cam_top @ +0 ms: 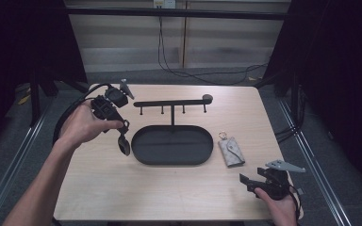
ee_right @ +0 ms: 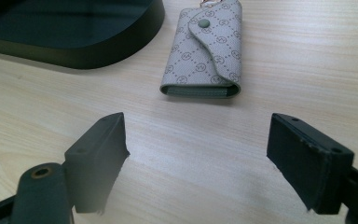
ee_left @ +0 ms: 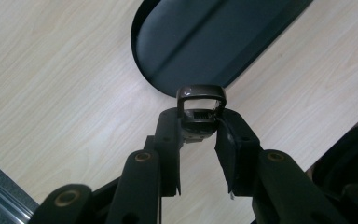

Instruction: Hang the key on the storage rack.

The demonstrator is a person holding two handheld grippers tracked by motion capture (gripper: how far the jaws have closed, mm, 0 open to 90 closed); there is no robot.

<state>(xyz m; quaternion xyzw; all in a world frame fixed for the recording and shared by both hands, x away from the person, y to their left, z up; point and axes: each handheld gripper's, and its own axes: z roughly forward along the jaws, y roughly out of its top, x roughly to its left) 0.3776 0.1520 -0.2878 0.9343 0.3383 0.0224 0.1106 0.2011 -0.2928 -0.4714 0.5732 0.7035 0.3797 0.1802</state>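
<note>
A dark brown fob [ee_left: 200, 100] with a squared loop at its end is pinched between the jaws of my left gripper [ee_left: 199, 127]. In the high view the left gripper [cam_top: 122, 126] is held above the table's left side, and the fob [cam_top: 124, 145] hangs down just left of the black oval tray [cam_top: 143, 157]. A grey patterned key pouch [cam_top: 231, 151] lies flat on the table, right of the tray. My right gripper [cam_top: 246, 182] hovers low near the front right corner. Its jaws stand wide open and empty [ee_right: 198, 140], pointing at the pouch [ee_right: 205, 51].
A black T-shaped rack [cam_top: 172, 103] with several small hooks rises from the tray's back. The tray's rim [ee_right: 98, 49] lies left of the pouch. Light wooden tabletop [cam_top: 136, 188] spreads in front. Cables run on the floor behind the table.
</note>
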